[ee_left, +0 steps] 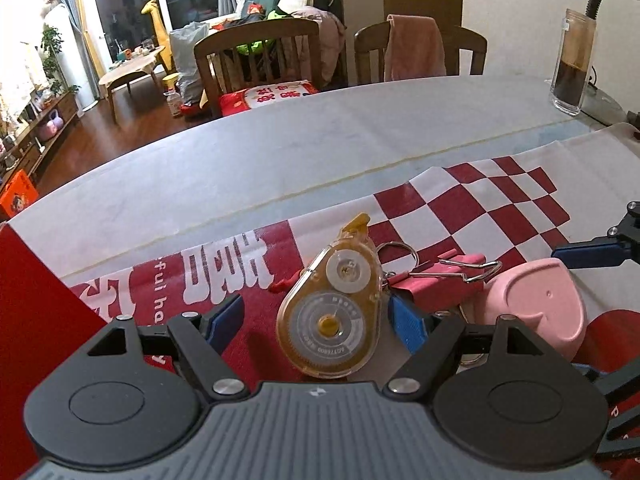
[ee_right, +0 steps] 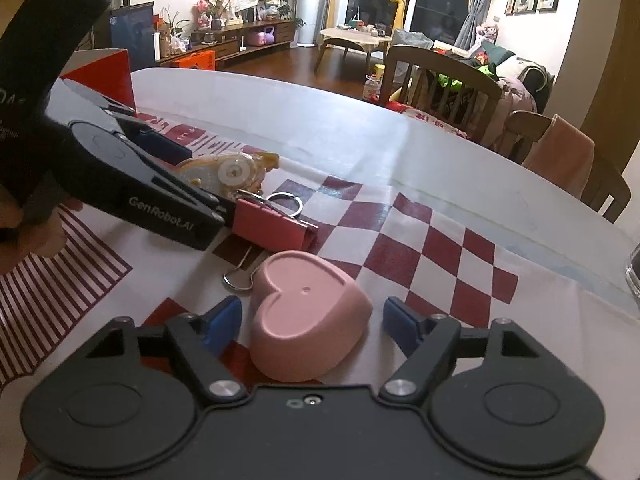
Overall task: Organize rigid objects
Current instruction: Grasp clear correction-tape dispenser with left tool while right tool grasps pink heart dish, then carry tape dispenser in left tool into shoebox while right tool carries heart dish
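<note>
My right gripper (ee_right: 312, 320) straddles the pink heart (ee_right: 308, 316), fingers unclenched; my left gripper (ee_left: 316, 320) brackets the tape dispenser (ee_left: 332, 304), ungripped.

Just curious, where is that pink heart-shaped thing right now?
The pink heart lies on the checked cloth between the right gripper's open fingers, beside the pink binder clip.

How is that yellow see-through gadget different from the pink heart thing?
The yellow tape dispenser is transparent, its inner wheels showing; the pink heart is opaque and matte. The dispenser is teardrop-shaped with a pointed nozzle; the heart is rounded with a sunken top. Both rest on the checked cloth, each between open jaws.
</note>
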`<action>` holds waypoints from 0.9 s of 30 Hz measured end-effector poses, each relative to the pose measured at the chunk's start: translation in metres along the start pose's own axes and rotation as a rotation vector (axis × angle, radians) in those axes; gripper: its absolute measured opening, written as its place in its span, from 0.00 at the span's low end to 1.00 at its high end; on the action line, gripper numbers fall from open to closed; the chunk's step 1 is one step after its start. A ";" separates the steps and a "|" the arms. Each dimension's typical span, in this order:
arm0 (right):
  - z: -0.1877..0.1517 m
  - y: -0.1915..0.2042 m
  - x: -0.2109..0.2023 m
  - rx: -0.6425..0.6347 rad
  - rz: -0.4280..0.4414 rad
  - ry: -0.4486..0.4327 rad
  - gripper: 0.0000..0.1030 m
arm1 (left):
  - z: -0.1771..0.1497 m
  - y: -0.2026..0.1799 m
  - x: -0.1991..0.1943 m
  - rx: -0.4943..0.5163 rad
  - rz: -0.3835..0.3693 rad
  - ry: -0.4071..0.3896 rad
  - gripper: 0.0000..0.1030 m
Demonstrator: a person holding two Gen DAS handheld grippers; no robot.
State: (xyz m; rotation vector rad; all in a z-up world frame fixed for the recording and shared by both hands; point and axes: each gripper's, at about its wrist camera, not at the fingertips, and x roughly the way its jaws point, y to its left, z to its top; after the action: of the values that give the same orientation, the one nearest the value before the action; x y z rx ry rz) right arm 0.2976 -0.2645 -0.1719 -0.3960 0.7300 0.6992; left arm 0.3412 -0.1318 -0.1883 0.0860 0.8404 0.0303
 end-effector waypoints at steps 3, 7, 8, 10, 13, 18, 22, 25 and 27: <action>-0.001 -0.002 -0.002 0.015 -0.007 -0.006 0.69 | 0.000 -0.002 -0.001 0.016 -0.020 -0.004 0.65; -0.002 -0.005 -0.005 0.031 -0.017 -0.008 0.62 | 0.001 -0.012 -0.004 0.064 -0.016 -0.008 0.52; -0.001 -0.005 -0.005 0.034 -0.018 -0.006 0.62 | 0.001 -0.013 -0.005 0.069 -0.017 -0.007 0.49; 0.000 -0.004 -0.007 0.037 -0.021 -0.005 0.61 | 0.002 -0.015 -0.005 0.077 -0.014 -0.004 0.49; 0.000 -0.003 -0.011 0.053 -0.014 -0.006 0.61 | 0.000 -0.015 -0.008 0.074 -0.003 0.000 0.49; -0.003 -0.001 -0.021 0.086 -0.018 0.000 0.61 | -0.007 -0.011 -0.017 0.020 0.000 0.021 0.48; -0.004 0.004 -0.036 0.100 -0.012 -0.007 0.61 | -0.015 -0.007 -0.029 -0.032 -0.004 0.038 0.48; -0.005 0.009 -0.050 0.110 -0.009 -0.002 0.61 | -0.022 -0.003 -0.042 -0.071 -0.009 0.046 0.48; -0.004 0.013 -0.061 0.110 -0.011 -0.003 0.61 | -0.025 -0.002 -0.051 -0.099 -0.017 0.051 0.48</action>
State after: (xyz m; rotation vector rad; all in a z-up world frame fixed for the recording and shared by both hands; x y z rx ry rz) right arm 0.2540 -0.2841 -0.1322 -0.2980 0.7596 0.6455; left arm 0.2881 -0.1352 -0.1670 -0.0145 0.8894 0.0583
